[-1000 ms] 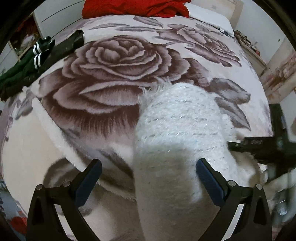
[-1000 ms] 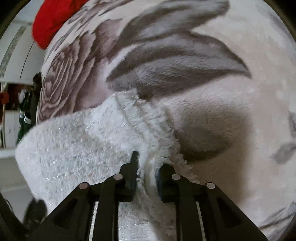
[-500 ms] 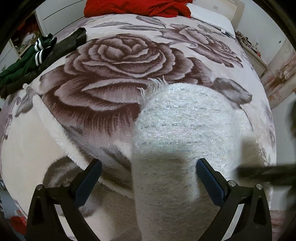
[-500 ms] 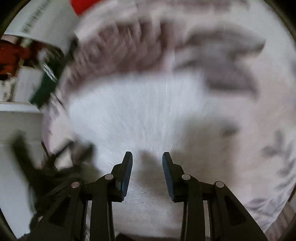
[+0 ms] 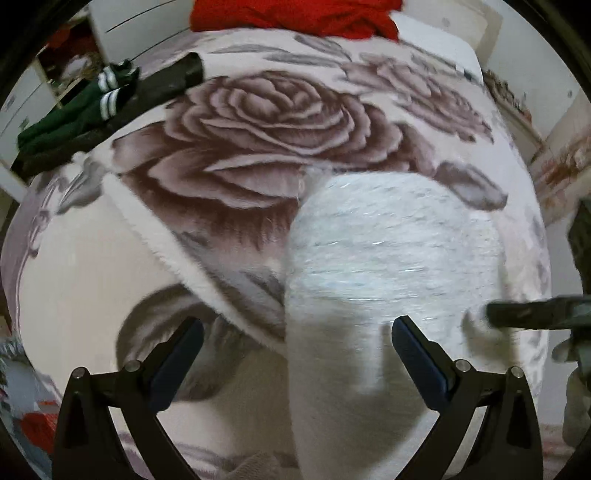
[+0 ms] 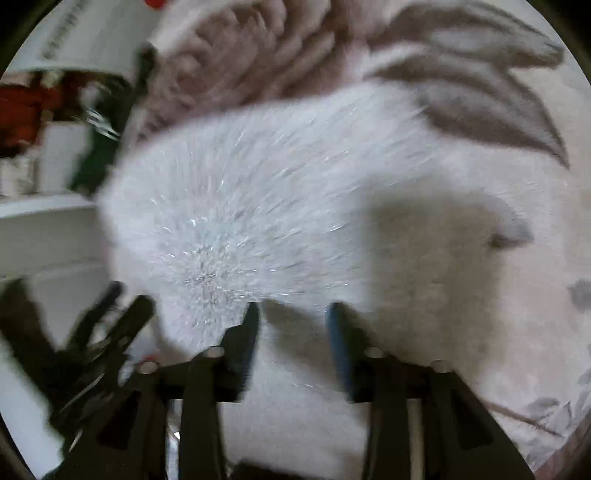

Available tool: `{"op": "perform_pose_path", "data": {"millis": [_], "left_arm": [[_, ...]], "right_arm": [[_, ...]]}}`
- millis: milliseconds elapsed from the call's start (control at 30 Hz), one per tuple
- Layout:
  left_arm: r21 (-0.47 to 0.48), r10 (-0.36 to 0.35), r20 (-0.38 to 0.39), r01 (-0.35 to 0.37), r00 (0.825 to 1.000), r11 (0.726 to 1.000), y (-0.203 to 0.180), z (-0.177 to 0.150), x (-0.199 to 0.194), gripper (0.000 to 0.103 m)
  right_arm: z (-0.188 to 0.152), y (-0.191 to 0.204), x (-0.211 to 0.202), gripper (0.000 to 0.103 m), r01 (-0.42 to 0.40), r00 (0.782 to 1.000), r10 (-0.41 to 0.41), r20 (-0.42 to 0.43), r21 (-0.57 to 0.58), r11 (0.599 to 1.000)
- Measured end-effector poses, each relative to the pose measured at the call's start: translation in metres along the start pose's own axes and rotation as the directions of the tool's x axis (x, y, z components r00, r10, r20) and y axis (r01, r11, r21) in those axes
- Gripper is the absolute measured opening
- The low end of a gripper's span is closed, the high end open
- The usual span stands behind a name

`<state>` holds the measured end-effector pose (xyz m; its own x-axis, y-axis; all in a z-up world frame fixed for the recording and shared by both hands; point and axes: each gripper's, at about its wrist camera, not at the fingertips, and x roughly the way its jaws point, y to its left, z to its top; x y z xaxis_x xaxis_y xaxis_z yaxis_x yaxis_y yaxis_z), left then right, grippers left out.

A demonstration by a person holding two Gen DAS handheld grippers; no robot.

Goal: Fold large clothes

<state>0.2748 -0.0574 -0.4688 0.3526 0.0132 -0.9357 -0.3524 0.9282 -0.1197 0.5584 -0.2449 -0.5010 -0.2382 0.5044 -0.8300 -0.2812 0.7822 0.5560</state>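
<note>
A white fuzzy sweater (image 5: pixel 388 258) with glittery threads lies on the rose-print blanket (image 5: pixel 266 122) of a bed. My left gripper (image 5: pixel 295 343) is wide open above its near left part, touching nothing. The sweater fills the middle of the blurred right wrist view (image 6: pixel 258 206). My right gripper (image 6: pixel 291 328) is open over the sweater's near edge, holding nothing. The right gripper shows as a dark bar at the right edge of the left wrist view (image 5: pixel 535 314).
A red garment (image 5: pixel 295 18) lies at the head of the bed. A dark green garment with white stripes (image 5: pixel 85 107) and a dark garment (image 5: pixel 162 81) lie at the bed's left edge. Furniture stands at the right (image 5: pixel 554 170).
My right gripper has let go of the sweater's fringed edge, opened and swung back over the sweater. My left gripper stayed open and drew back slightly.
</note>
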Motion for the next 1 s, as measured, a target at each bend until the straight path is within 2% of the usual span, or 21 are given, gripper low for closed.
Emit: {"op": "perform_pose_path", "data": {"millis": [67, 133, 200, 267, 333, 400, 433, 500, 533, 567, 633, 667, 700, 767, 867, 1000], "left_arm": [[-0.034, -0.022, 0.0, 0.022, 1.0, 0.999, 0.008, -0.006, -0.002, 0.103], [-0.053, -0.031, -0.017, 0.03, 0.999, 0.998, 0.013, -0.013, 0.005, 0.103], [-0.063, -0.025, -0.049, 0.022, 0.998, 0.998, 0.016, -0.019, 0.016, 0.103], [-0.108, -0.066, -0.07, 0.058, 0.995, 0.992, 0.025, -0.024, 0.024, 0.103], [-0.164, -0.124, -0.075, 0.111, 0.989, 0.98, 0.034, -0.026, 0.028, 0.103], [-0.22, -0.235, -0.092, 0.211, 0.968, 0.952, 0.044, -0.027, 0.041, 0.103], [-0.257, -0.309, -0.098, 0.276, 0.946, 0.926, 0.048, -0.028, 0.049, 0.103], [-0.323, -0.424, -0.091, 0.376, 0.901, 0.869, 0.056, -0.028, 0.065, 0.103], [-0.341, -0.454, -0.079, 0.404, 0.887, 0.849, 0.058, -0.028, 0.068, 0.103], [-0.349, -0.48, -0.051, 0.435, 0.876, 0.83, 0.059, -0.027, 0.07, 0.102], [-0.33, -0.509, 0.005, 0.482, 0.861, 0.812, 0.057, -0.021, 0.065, 0.076], [-0.323, -0.498, 0.004, 0.473, 0.867, 0.82, 0.055, -0.019, 0.062, 0.074], [-0.31, -0.492, 0.012, 0.472, 0.87, 0.825, 0.052, -0.016, 0.06, 0.071], [-0.3, -0.502, 0.027, 0.486, 0.865, 0.821, 0.05, -0.01, 0.053, 0.068], [-0.302, -0.529, 0.048, 0.517, 0.847, 0.801, 0.049, 0.001, 0.043, 0.068], [-0.267, -0.546, 0.066, 0.542, 0.835, 0.797, 0.046, 0.029, 0.031, 0.068]], "right_arm": [[-0.007, -0.019, -0.016, 0.076, 0.004, 0.999, -0.004, 0.05, -0.004, 1.0], [-0.009, -0.041, -0.004, 0.077, -0.013, 1.0, 0.014, 0.02, -0.012, 1.0], [-0.005, -0.061, 0.026, 0.079, -0.014, 0.999, 0.014, -0.049, 0.001, 1.0], [-0.004, -0.084, 0.051, 0.09, -0.085, 0.993, 0.087, -0.083, 0.034, 0.996], [-0.002, -0.1, 0.068, 0.091, -0.232, 0.965, 0.242, -0.097, 0.105, 0.967], [-0.002, -0.11, 0.083, 0.092, -0.346, 0.925, 0.366, -0.099, 0.174, 0.922], [-0.002, -0.109, 0.09, 0.094, -0.388, 0.905, 0.411, -0.109, 0.18, 0.904], [-0.002, -0.105, 0.099, 0.094, -0.417, 0.889, 0.441, -0.121, 0.18, 0.891], [-0.001, -0.103, 0.101, 0.094, -0.427, 0.884, 0.452, -0.117, 0.188, 0.885], [-0.001, -0.101, 0.103, 0.092, -0.44, 0.878, 0.465, -0.111, 0.196, 0.876], [0.0, -0.094, 0.103, 0.083, -0.457, 0.87, 0.481, -0.103, 0.194, 0.868], [-0.001, -0.092, 0.102, 0.073, -0.468, 0.866, 0.492, -0.093, 0.2, 0.861], [-0.004, -0.091, 0.1, 0.069, -0.477, 0.862, 0.501, -0.077, 0.217, 0.852], [-0.008, -0.092, 0.094, 0.059, -0.502, 0.85, 0.526, -0.039, 0.247, 0.829], [-0.015, -0.087, 0.082, 0.055, -0.512, 0.847, 0.531, 0.0, 0.268, 0.816], [-0.023, -0.081, 0.052, 0.052, -0.533, 0.84, 0.54, 0.047, 0.253, 0.807]]}}
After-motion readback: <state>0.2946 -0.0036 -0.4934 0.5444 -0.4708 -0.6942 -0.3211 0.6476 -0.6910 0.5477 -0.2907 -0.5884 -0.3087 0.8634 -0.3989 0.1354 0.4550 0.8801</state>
